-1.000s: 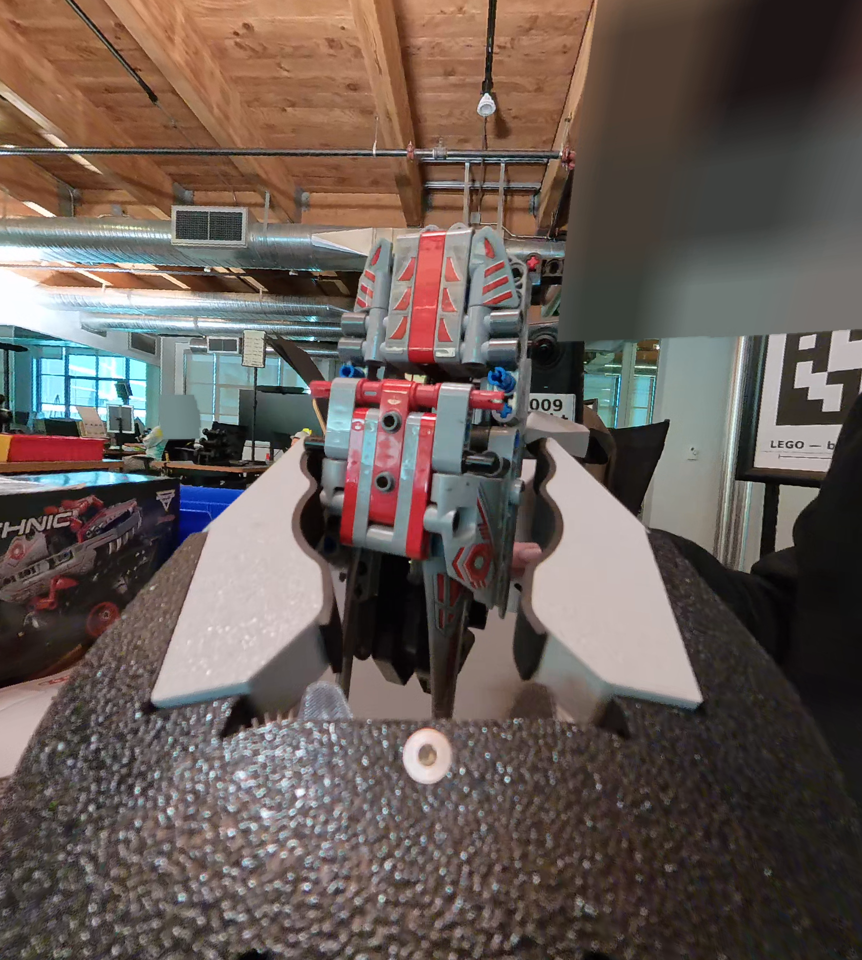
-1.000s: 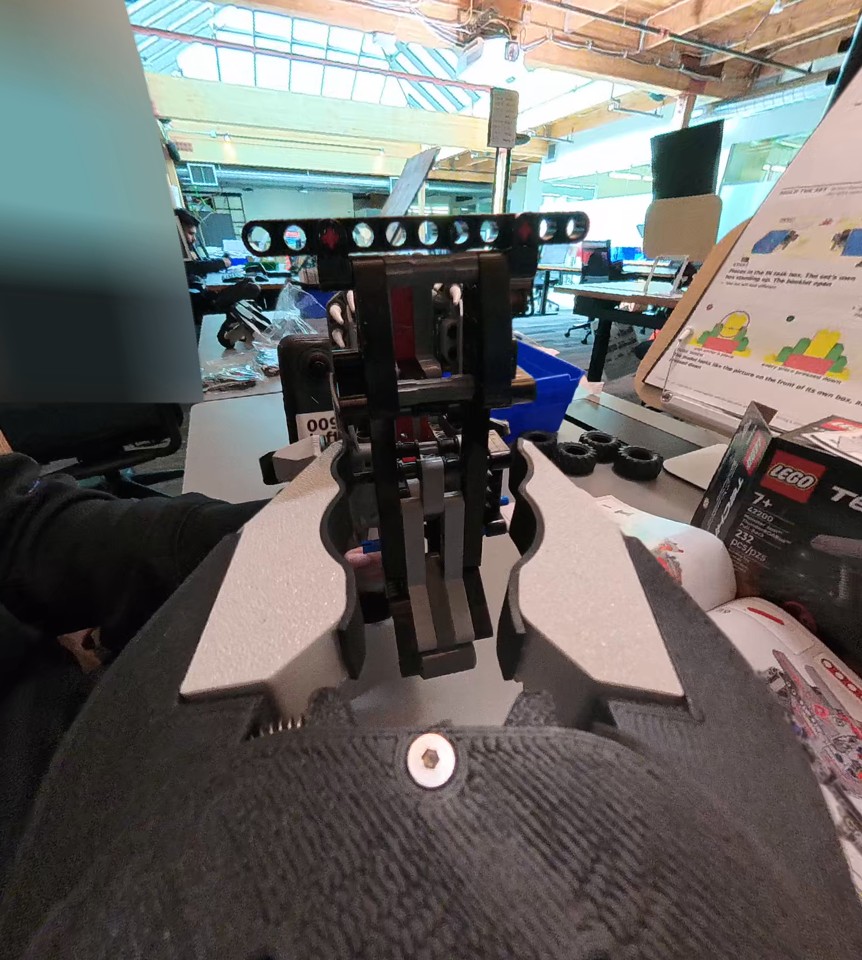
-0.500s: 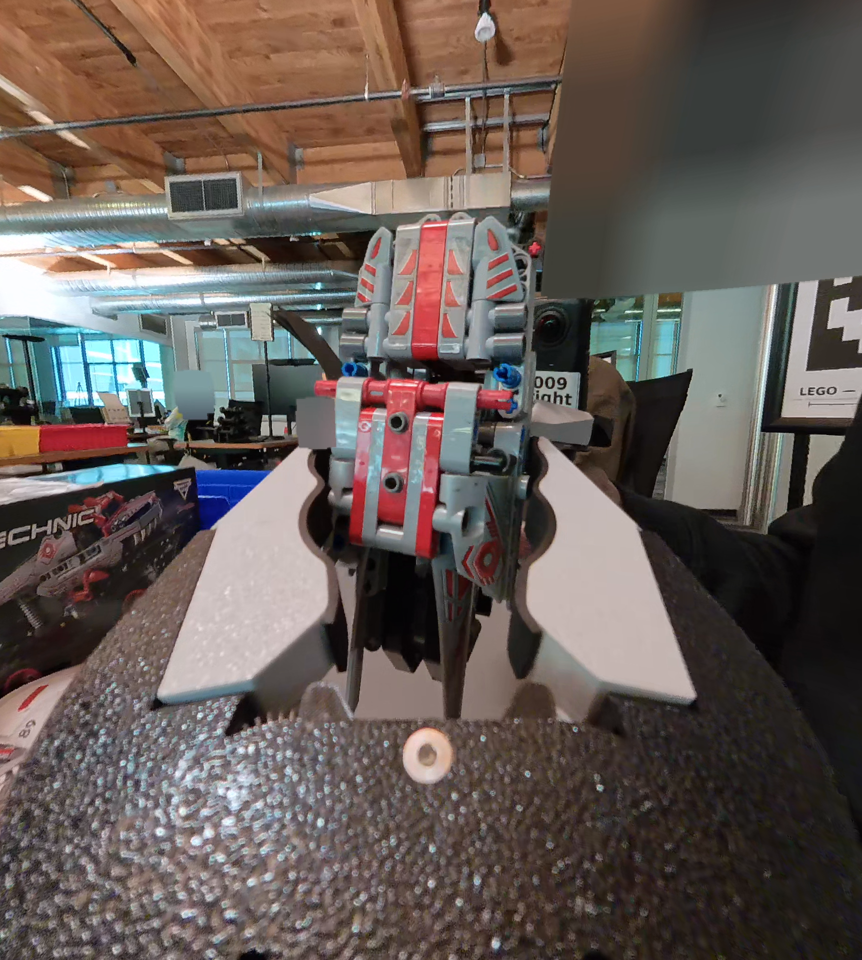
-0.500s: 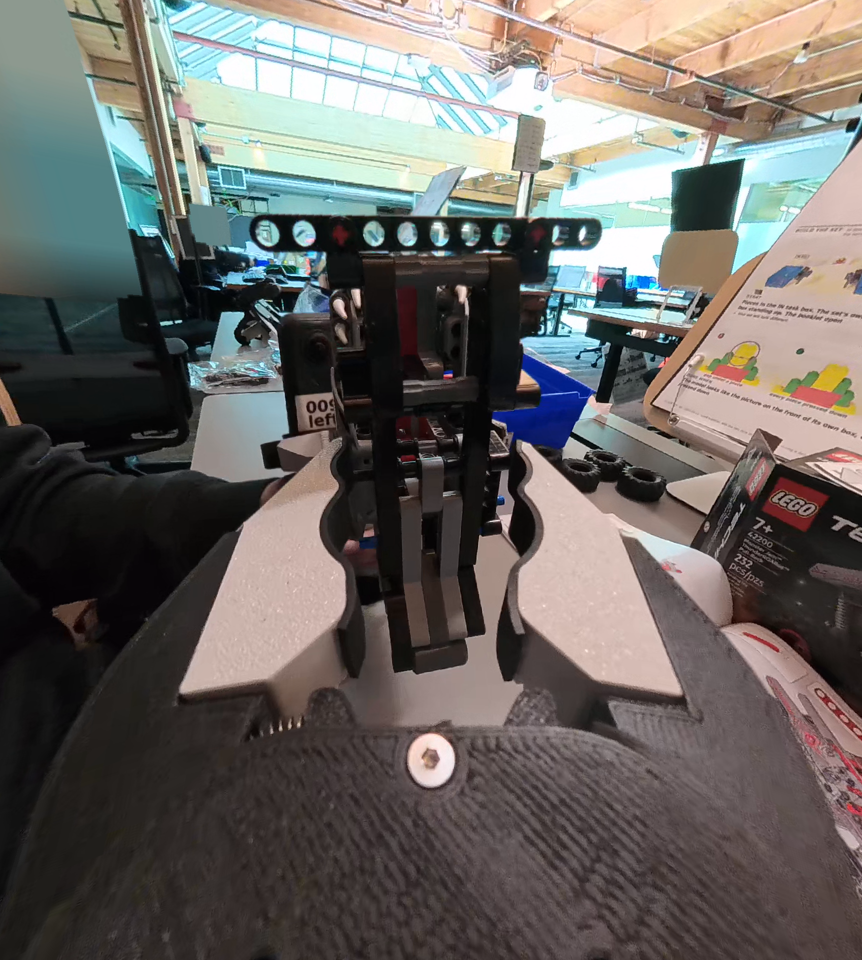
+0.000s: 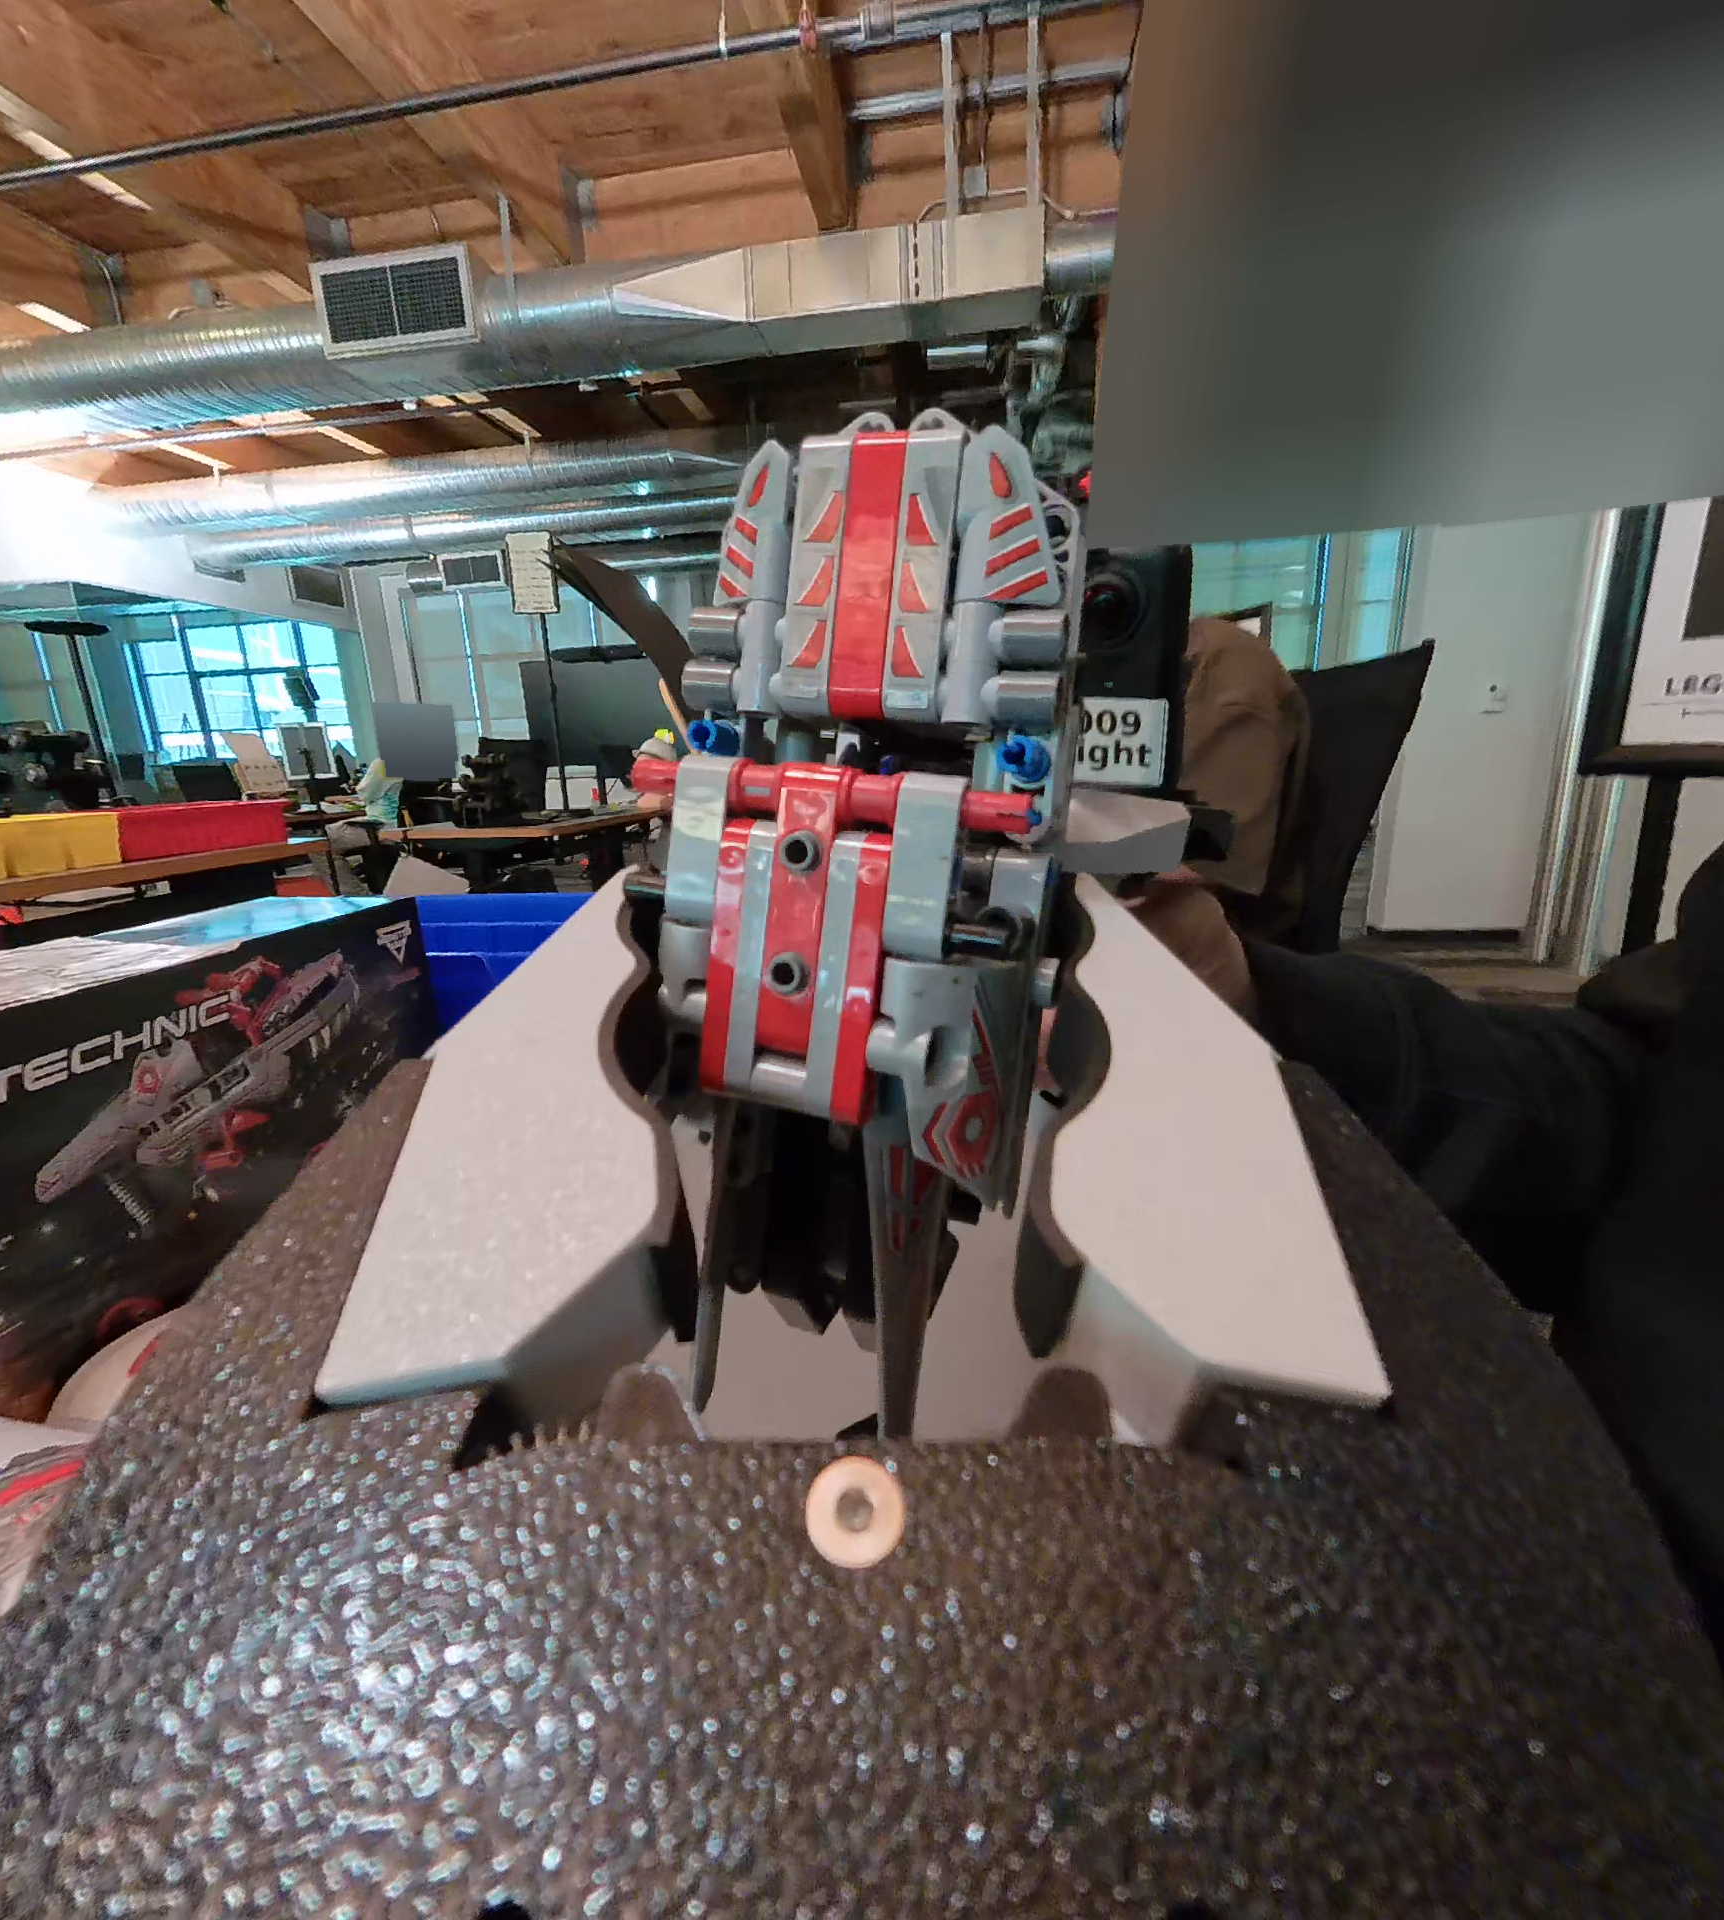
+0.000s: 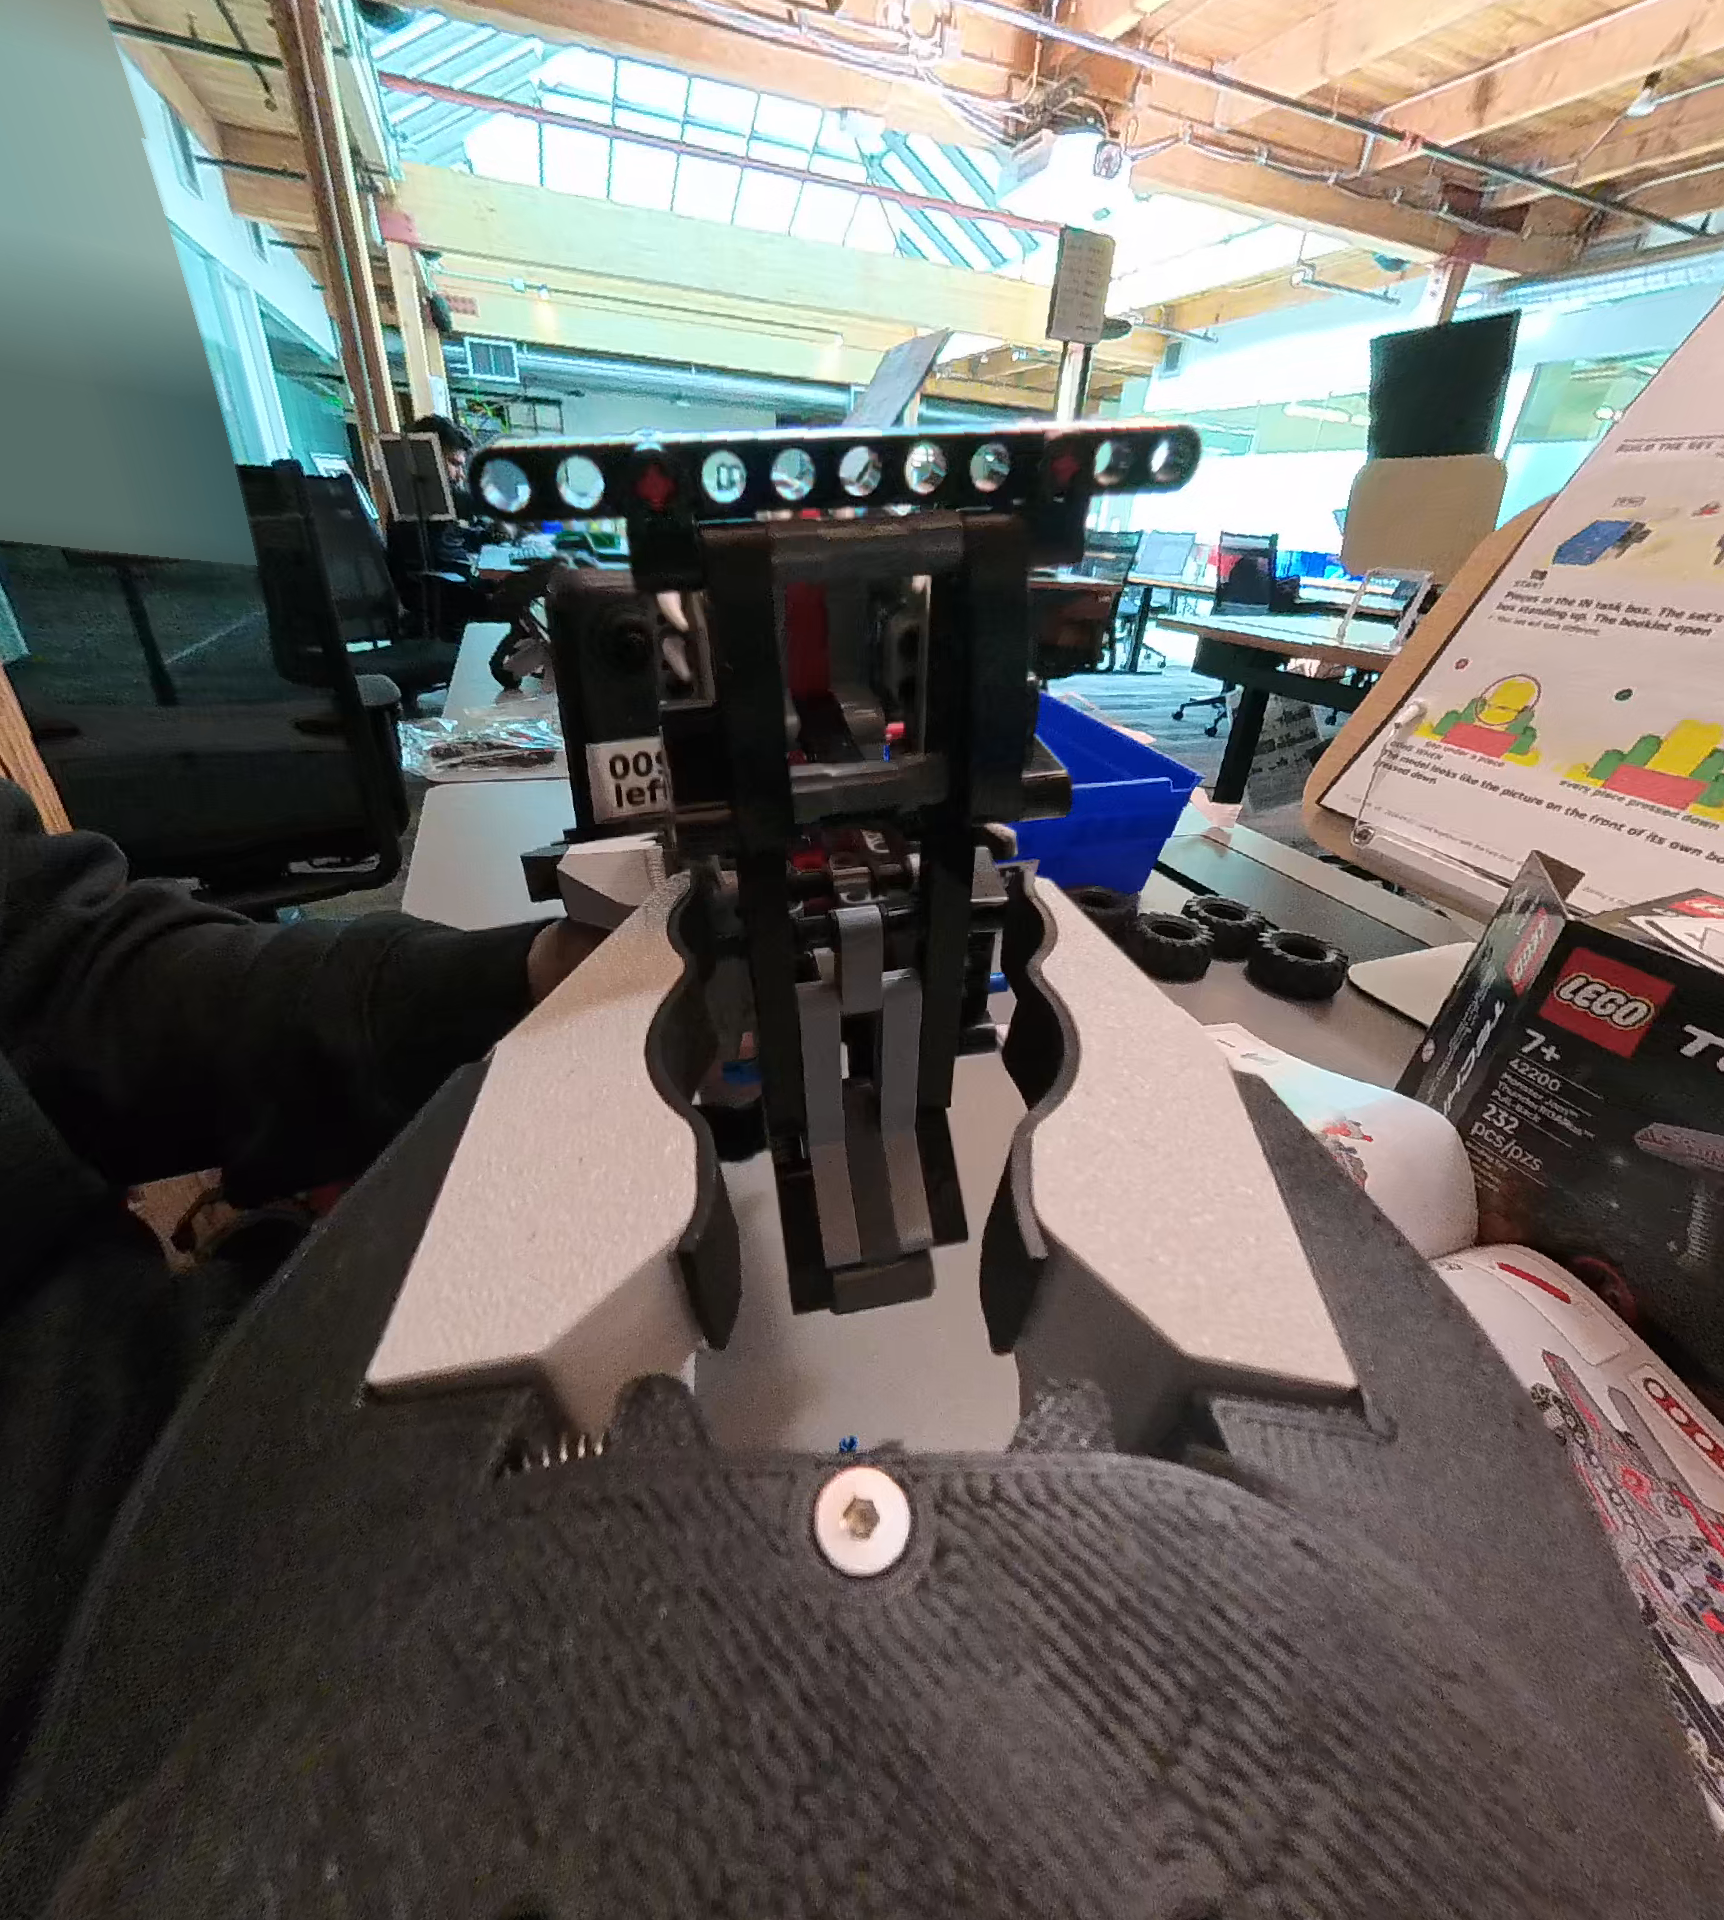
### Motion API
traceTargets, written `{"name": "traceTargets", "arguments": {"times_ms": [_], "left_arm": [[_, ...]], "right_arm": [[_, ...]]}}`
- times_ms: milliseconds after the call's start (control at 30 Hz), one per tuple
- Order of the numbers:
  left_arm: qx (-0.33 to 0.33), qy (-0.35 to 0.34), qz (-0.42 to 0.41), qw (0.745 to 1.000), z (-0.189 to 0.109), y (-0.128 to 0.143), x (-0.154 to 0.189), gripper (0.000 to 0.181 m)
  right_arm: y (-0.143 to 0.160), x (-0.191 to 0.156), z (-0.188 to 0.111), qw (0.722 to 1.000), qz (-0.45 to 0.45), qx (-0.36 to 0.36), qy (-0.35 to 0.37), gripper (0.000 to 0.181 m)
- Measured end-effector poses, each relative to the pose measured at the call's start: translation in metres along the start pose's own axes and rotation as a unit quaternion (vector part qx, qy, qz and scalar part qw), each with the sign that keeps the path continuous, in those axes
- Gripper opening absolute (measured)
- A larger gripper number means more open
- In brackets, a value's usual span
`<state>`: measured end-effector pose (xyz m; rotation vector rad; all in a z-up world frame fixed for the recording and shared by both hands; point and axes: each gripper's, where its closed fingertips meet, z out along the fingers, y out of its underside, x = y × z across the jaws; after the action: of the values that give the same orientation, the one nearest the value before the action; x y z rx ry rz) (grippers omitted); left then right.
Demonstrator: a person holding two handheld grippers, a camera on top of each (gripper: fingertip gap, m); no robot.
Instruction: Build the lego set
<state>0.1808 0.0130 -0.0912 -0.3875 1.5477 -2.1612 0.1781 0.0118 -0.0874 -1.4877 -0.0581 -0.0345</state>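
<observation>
A part-built lego model is held up in the air between my two grippers, which face each other. In the left wrist view its grey and red bodywork [image 5: 837, 831] stands upright. My left gripper [image 5: 853, 935] is shut on its lower sides. In the right wrist view I see its black chassis [image 6: 837, 748], with a long black holed beam [image 6: 837, 473] across the top. My right gripper [image 6: 853, 904] is shut on the chassis. The right gripper's body [image 5: 1128, 644] shows behind the model, and the left gripper's body [image 6: 609, 675] shows likewise.
The set's box [image 5: 141, 1081] [image 6: 1668, 1060] lies on the table beside an open instruction booklet [image 6: 1720, 1558]. Several black tyres [image 6: 1222, 935], a blue bin [image 6: 1097, 790] and a propped instruction board [image 6: 1616, 665] stand behind. A person's dark sleeve [image 6: 214, 1018] [image 5: 1460, 1091] is close by. Only a small space, under 4 cm, lies between the two pairs of fingers.
Both grippers have tipped slightly downward together with the model between them, so the ceiling slid up in the left view. Both grips are unchanged.
</observation>
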Motion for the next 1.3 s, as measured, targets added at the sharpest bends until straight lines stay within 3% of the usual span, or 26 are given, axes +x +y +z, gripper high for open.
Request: {"name": "traceTargets", "arguments": {"times_ms": [200, 500, 900, 1300], "left_arm": [[0.029, 0.009, 0.020, 0.999, -0.005, -0.005, 0.003, 0.072], [0.016, 0.020, 0.029, 0.999, -0.003, -0.009, 0.011, 0.072], [-0.031, 0.010, 0.030, 0.999, -0.003, -0.001, 0.007, 0.072], [0.008, 0.015, 0.010, 1.000, -0.005, -0.003, 0.010, 0.072]], "right_arm": [[-0.004, -0.006, 0.005, 1.000, -0.016, 0.010, 0.000, 0.057], [-0.011, -0.014, 0.002, 0.998, -0.061, 0.023, -0.002, 0.056], [-0.005, -0.010, 0.000, 0.999, -0.023, 0.013, -0.026, 0.050], [-0.001, -0.012, 0.001, 0.999, 0.005, 0.012, -0.045, 0.051]]}}
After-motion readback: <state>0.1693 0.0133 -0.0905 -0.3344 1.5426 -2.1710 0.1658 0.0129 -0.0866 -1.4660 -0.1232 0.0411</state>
